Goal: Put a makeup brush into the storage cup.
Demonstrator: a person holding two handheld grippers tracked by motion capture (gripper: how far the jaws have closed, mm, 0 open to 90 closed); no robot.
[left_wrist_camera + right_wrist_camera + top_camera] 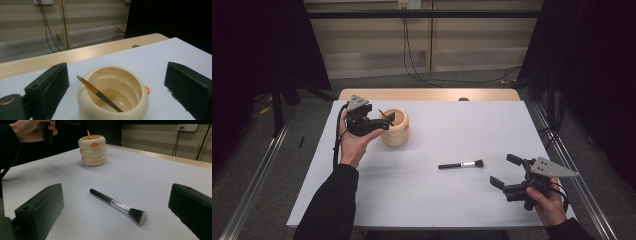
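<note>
- My left hand-held gripper [379, 120] hangs spread wide beside the cream pot [395, 128], gripping nothing; the pot sits at ten o'clock on the bench [437, 200], near its far edge.
- My right hand-held gripper [507, 172] is spread too, empty, near the bench's four o'clock corner.
- The makeup brush [461, 164] lies flat just ahead of it, bristles toward it, with bare bench all round.
- My left gripper view looks into the pot: a thin stick [98, 93] leans inside.
- My right gripper view shows the pot's orange button [94, 144].
</note>
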